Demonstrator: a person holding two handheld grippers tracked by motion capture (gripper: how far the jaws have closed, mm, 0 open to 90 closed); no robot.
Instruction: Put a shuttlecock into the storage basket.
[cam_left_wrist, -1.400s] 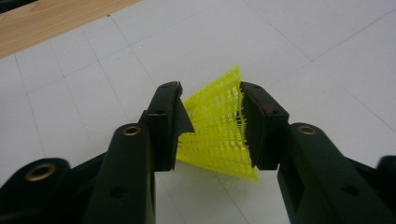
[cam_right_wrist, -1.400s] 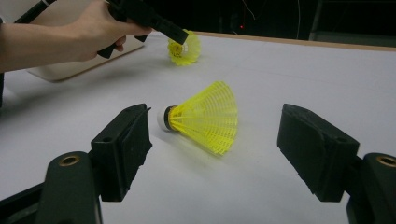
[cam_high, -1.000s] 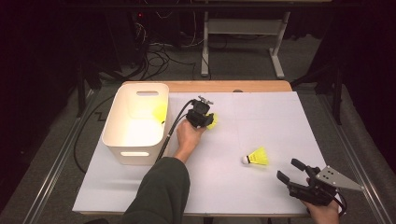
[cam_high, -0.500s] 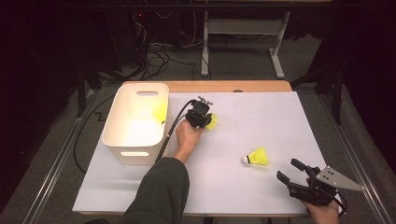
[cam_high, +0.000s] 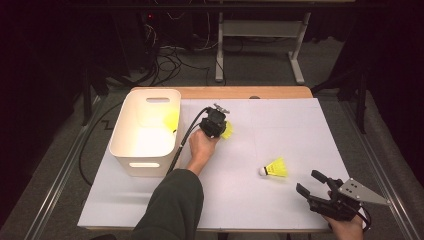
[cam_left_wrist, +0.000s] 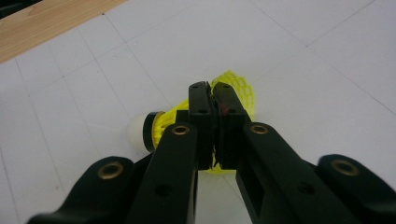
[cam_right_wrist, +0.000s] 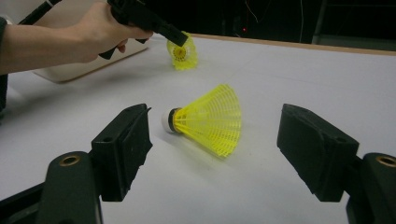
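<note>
A white sheet (cam_high: 280, 125) covers most of a wooden table (cam_high: 240, 92), leaving a strip of bare wood along the far edge. A white plastic bin (cam_high: 145, 131) stands at the sheet's left side, with something yellow against its inner right wall. Just to the right of the bin, the left gripper (cam_high: 216, 125) has just been closing, and its jaws now pinch the yellow mesh skirt of a shuttlecock (cam_left_wrist: 233, 88) lying on the sheet; the white cork tip points away to one side. The gripper's cable trails back along the bin's right wall.

A second shuttlecock (cam_high: 274, 168) lies on its side well to the right, on open sheet with bare space all around it. The right gripper (cam_high: 311, 184) rests near the front right corner of the sheet, close to the near edge, jaws spread wide and empty, aimed at this second shuttlecock but well apart from it.
</note>
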